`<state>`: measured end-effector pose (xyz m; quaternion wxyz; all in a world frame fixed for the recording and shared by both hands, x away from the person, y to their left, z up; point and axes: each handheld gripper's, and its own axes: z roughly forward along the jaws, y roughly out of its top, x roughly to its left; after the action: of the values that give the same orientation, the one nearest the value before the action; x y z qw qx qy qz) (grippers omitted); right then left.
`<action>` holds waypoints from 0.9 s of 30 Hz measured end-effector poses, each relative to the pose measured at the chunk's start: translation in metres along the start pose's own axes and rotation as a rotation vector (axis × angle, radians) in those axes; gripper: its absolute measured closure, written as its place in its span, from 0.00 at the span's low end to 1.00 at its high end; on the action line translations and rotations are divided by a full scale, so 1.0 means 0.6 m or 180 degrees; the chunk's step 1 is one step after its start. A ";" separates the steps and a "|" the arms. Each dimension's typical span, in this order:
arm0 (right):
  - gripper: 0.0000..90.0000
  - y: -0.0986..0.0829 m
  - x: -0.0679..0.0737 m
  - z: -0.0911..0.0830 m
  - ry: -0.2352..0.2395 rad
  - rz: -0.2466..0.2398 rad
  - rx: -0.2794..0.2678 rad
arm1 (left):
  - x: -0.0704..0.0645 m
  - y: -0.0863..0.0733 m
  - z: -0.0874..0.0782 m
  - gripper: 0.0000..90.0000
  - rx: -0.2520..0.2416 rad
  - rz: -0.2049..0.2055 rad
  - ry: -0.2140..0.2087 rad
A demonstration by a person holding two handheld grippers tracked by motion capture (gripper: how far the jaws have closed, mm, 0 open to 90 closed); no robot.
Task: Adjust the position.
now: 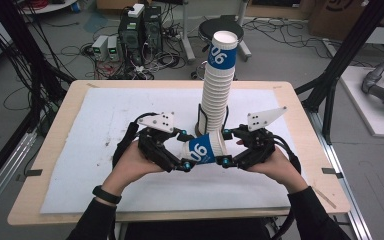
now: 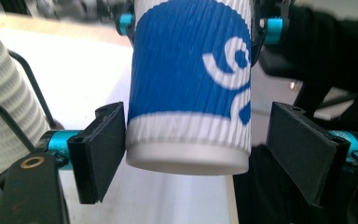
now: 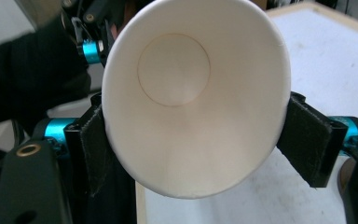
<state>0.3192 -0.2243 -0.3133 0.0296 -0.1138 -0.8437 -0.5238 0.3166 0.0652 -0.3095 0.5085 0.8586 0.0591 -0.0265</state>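
Note:
A blue-and-white ribbed paper cup (image 1: pixel 203 149) lies on its side in the air between both grippers, above the white mat (image 1: pixel 105 130). My right gripper (image 1: pixel 225 147) is shut on its rim end; in the right gripper view both pads (image 3: pixel 93 149) press the cup's mouth (image 3: pixel 191 102) into an oval. My left gripper (image 1: pixel 184 150) stands open around the cup's base (image 2: pixel 189 140). Its left pad (image 2: pixel 105 149) is at the cup's wall and its right pad (image 2: pixel 303 149) stands clear of it. Just behind, a tall stack of the same cups (image 1: pixel 217 95) leans in a black wire holder (image 1: pixel 200 117).
The wooden table (image 1: pixel 55 150) ends a little beyond the mat on each side. Black frame posts (image 1: pixel 340 60) rise at the right and left. Computers (image 1: pixel 140 30), cables and a stool (image 1: pixel 220 27) sit on the floor behind.

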 end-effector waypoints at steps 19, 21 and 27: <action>0.18 0.002 0.004 0.005 -0.0003 0.0000 -0.0029 | 0.007 -0.008 0.015 0.33 0.0074 0.0035 -0.0042; 0.18 0.004 0.004 0.002 0.0005 0.0032 -0.0108 | 0.009 -0.008 0.010 0.33 -0.0036 0.0037 -0.0050; 0.18 0.008 0.005 -0.009 -0.0018 0.0031 -0.0348 | 0.007 -0.007 -0.001 0.33 -0.0252 0.0064 0.0005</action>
<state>0.3168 -0.2267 -0.3064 0.0235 -0.1208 -0.8133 -0.5687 0.3205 0.0680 -0.3133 0.5423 0.8384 0.0519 -0.0182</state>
